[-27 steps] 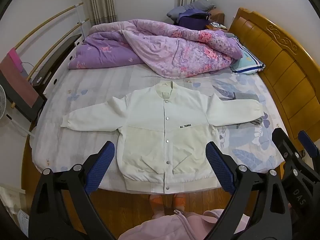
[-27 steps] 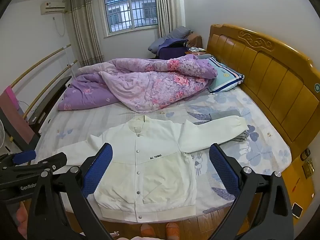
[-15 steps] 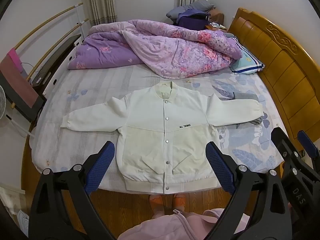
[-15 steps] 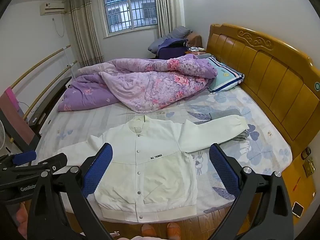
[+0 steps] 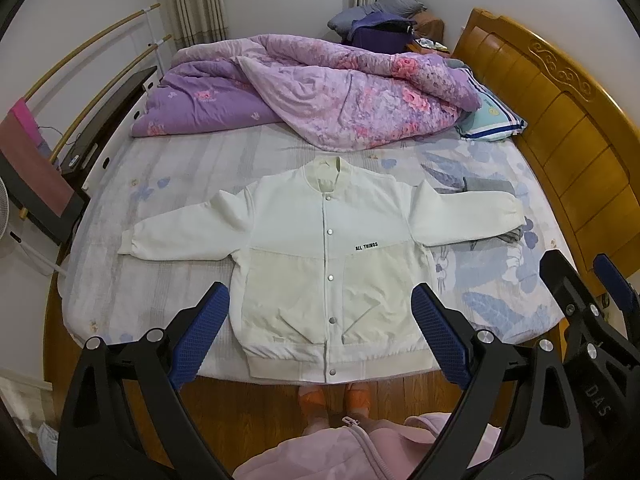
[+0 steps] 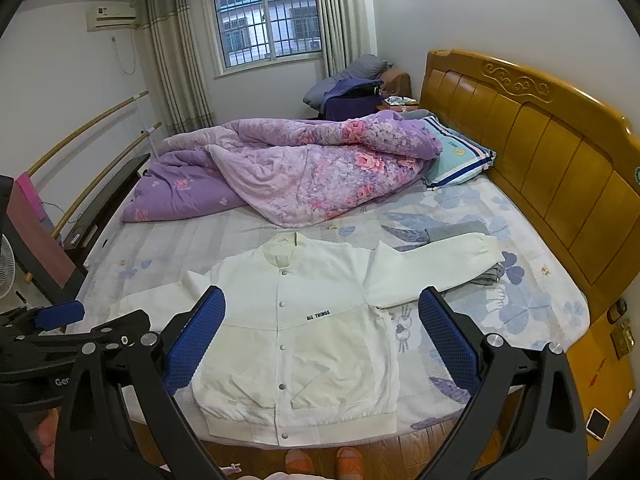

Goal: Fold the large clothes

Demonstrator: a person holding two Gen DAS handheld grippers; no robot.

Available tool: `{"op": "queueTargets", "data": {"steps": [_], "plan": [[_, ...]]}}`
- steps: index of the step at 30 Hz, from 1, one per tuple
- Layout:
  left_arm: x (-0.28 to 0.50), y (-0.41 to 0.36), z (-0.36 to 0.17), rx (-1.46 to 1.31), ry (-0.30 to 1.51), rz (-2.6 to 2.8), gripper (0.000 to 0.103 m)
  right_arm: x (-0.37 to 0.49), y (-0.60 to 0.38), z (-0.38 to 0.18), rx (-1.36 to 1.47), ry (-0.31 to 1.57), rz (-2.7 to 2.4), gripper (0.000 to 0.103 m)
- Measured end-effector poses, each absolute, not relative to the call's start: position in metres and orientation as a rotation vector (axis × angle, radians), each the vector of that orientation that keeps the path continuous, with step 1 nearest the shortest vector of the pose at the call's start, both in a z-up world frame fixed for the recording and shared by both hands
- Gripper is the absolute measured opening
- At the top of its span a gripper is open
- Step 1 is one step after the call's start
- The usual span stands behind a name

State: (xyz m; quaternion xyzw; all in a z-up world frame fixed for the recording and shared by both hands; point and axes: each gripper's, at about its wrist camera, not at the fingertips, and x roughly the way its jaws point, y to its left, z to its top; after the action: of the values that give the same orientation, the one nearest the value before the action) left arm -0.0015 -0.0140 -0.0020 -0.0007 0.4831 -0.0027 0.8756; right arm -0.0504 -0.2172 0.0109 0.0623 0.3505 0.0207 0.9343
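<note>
White jacket spread flat and face up on bed, front snapped closed, both sleeves stretched out sideways, hem at near edge of bed. Beyond jacket collar, crumpled purple floral quilt; beside far end of quilt, striped pillow against wooden headboard. Under one jacket sleeve, grey folded cloth. Left gripper held above near edge of bed, wide open, gripping nothing, not touching jacket. Right gripper likewise wide open and empty, above jacket hem.

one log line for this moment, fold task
stage: pre-grasp | white jacket: flat on bed, snapped, sleeves out | left gripper: open, empty | right gripper: open, empty
</note>
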Motion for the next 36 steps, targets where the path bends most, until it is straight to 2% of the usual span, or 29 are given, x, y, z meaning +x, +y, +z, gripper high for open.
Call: {"op": "queueTargets", "data": {"steps": [36], "plan": [[0.002,-0.011,0.009,0.008,0.998,-0.011,0.093,-0.053,-0.22,0.015,0.14,0.707,0.045,0.094]]}}
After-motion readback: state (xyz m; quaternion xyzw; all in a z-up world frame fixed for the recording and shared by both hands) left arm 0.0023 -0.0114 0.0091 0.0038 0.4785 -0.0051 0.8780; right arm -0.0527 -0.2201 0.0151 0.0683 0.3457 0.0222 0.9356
